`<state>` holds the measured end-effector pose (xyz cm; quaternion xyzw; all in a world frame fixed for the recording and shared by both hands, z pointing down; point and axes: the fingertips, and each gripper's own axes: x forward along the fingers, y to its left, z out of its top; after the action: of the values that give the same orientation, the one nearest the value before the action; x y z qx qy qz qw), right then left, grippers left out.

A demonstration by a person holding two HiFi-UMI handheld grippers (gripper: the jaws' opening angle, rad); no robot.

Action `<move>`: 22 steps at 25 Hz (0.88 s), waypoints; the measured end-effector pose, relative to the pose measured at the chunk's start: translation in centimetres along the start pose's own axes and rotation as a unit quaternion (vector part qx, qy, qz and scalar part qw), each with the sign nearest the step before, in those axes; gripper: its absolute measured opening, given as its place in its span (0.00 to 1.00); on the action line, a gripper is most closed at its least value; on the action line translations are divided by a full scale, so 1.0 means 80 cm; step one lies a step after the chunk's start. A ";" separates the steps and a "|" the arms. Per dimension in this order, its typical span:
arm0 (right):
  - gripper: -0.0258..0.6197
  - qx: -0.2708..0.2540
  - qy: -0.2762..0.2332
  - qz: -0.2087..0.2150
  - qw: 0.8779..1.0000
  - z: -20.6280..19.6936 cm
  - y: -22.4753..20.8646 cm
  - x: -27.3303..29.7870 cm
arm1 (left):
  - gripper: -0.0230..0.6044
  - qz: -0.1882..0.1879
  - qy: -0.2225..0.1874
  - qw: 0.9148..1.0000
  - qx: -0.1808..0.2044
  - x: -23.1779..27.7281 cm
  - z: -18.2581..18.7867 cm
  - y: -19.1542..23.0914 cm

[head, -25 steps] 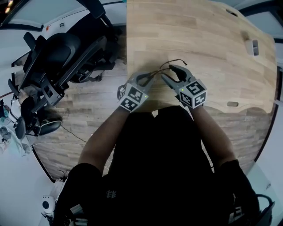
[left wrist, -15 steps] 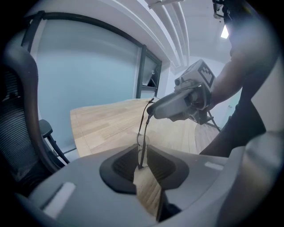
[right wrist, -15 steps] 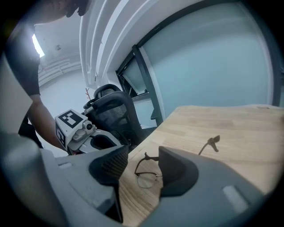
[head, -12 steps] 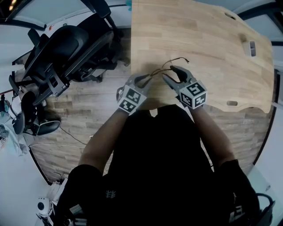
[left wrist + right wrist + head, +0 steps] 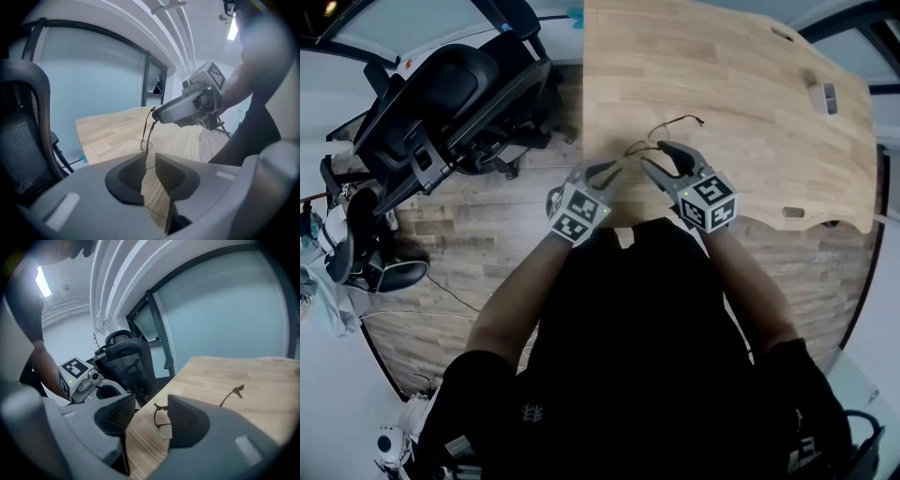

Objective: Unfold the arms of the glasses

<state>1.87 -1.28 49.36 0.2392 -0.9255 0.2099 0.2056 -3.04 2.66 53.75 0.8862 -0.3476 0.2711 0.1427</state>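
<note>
Wooden table (image 5: 750, 84) lies under my two grippers. I hold the glasses (image 5: 164, 430) up in the air just above its near edge, so the arms have room to swing. My left gripper (image 5: 149, 159) has its fingers (image 5: 129, 176) pinched nearly together on the thin frame. I think that keeps the glasses from turning. My right gripper (image 5: 151, 401) has its fingers wide apart, with one lens between them and the frame just beside one finger. It squeezes nothing. One arm (image 5: 229, 397) already sticks out past that finger, over the table. I think the open fingers are there to push an arm out, not to grab. The wire looks thin and bendy, so I should push softly.
</note>
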 end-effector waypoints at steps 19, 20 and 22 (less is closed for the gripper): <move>0.36 -0.013 -0.008 -0.012 1.000 -0.008 0.077 -0.002 | 0.15 -0.010 -0.019 1.000 0.018 -0.053 -0.023 -0.019; 0.36 -0.013 -0.008 -0.011 1.000 -0.008 0.081 -0.002 | 0.15 -0.010 -0.022 1.000 0.017 -0.055 -0.023 -0.019; 0.36 -0.014 -0.008 -0.010 1.000 -0.008 0.086 -0.002 | 0.15 -0.009 -0.027 0.999 0.016 -0.058 -0.023 -0.020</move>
<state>-1.48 4.61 47.84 0.2471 -0.9276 0.1930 0.2031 -5.44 7.15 52.49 0.8984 -0.3390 0.2513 0.1216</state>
